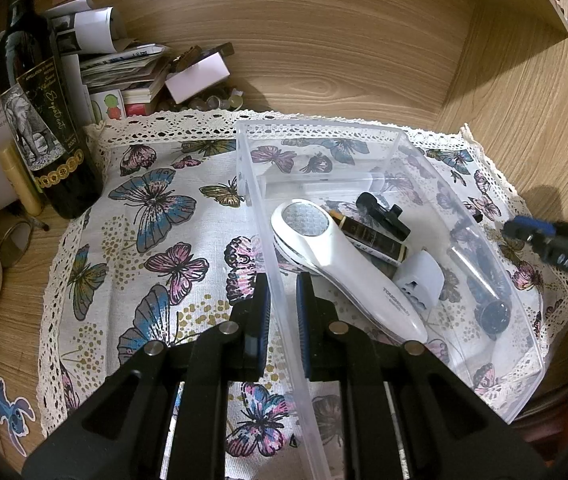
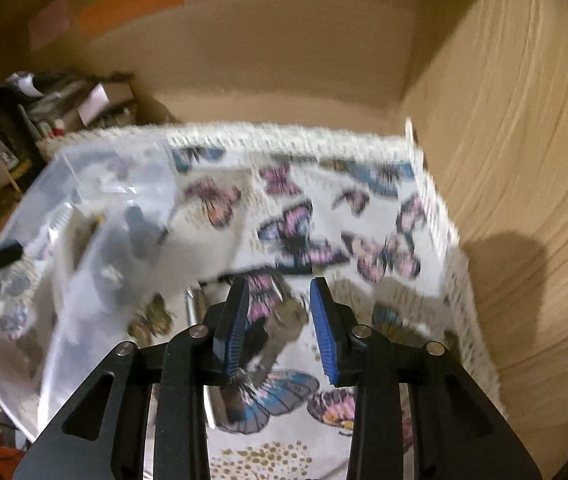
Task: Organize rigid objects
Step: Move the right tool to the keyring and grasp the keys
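left tongs [image 1: 283,300] pinch bin wall [image 1: 280,280]; blurred right tongs [image 2: 280,320] spread

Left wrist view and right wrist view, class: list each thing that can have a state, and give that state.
Clear plastic storage box: lidless, upright, holding items.
White handheld device: lying flat inside the box.
Dark glass wine bottle: standing upright.
Left gripper: jaws astride the box's near wall, contact unclear.
Right gripper: jaws open around a blurred silvery object.

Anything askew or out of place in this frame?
The clear plastic bin sits skewed on the butterfly-print cloth; its contents are jumbled, the white handheld device lying diagonally across a dark tube. Nothing looks spilled or broken.
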`<state>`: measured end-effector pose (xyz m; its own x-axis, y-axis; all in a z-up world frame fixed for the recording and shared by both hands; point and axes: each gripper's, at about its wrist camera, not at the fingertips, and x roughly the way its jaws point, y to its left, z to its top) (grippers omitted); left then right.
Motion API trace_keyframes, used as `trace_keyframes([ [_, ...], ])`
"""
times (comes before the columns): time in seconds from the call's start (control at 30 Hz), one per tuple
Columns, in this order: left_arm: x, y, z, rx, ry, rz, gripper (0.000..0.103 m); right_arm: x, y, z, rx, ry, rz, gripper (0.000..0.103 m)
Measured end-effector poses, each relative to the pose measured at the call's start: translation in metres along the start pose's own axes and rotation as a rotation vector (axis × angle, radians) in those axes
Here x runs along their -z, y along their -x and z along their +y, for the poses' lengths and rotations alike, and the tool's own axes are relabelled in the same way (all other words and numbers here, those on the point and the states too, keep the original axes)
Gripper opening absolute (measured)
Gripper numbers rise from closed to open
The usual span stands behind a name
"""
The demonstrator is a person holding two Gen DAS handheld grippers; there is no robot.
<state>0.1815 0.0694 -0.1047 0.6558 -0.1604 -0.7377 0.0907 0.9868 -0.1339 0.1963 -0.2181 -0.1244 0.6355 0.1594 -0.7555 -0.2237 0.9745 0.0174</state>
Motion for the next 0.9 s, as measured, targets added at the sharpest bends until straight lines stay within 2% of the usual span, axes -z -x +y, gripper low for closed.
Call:
trace_keyframes([
  [0.27,0.000,0.000,0.000,0.000,0.001,0.000,0.013,0.019,-0.032,-0.008,0.004,-0.029,0.108,0.029],
  [0.6,0.000,0.000,0.000,-0.001,0.000,0.000,0.012,0.021,-0.030,-0.031,0.056,-0.073,0.105,0.029],
  [0.73,0.000,0.000,0.000,-0.001,0.001,0.000,0.012,0.022,-0.027,-0.030,-0.009,-0.083,0.112,0.029],
  [0.9,0.000,0.000,0.000,0.000,0.001,0.000,0.012,0.023,-0.027,-0.018,0.009,-0.042,0.108,0.029],
])
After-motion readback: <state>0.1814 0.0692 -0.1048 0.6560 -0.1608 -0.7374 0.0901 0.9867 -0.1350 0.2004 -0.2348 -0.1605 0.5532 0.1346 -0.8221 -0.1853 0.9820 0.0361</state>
